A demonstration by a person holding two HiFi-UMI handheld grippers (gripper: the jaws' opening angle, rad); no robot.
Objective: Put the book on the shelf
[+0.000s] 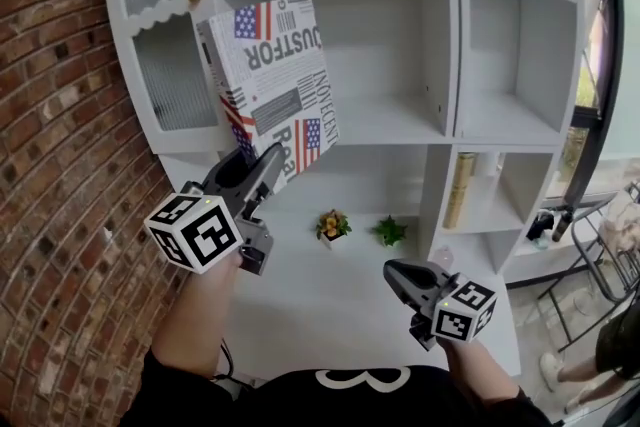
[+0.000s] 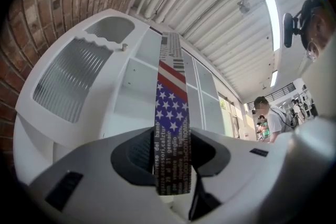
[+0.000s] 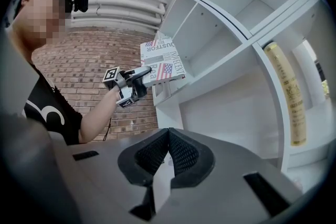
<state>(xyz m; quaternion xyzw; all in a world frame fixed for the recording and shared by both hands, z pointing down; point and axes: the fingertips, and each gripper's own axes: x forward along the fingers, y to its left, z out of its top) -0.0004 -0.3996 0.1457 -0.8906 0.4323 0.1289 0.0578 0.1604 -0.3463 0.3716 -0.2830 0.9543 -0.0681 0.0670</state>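
Two claws show here. The left claw (image 1: 268, 165) pinches the bottom edge of the book (image 1: 270, 75) and holds it up in the air, tilted, in front of the white shelf (image 1: 390, 127). The book is not on a board yet. The right claw (image 1: 402, 277) is pressed shut with nothing in it, low over the desk (image 1: 330, 300). I think this is the carry-up step. Next the book needs to go in over the open board and stand straight, and then the claw can let go.
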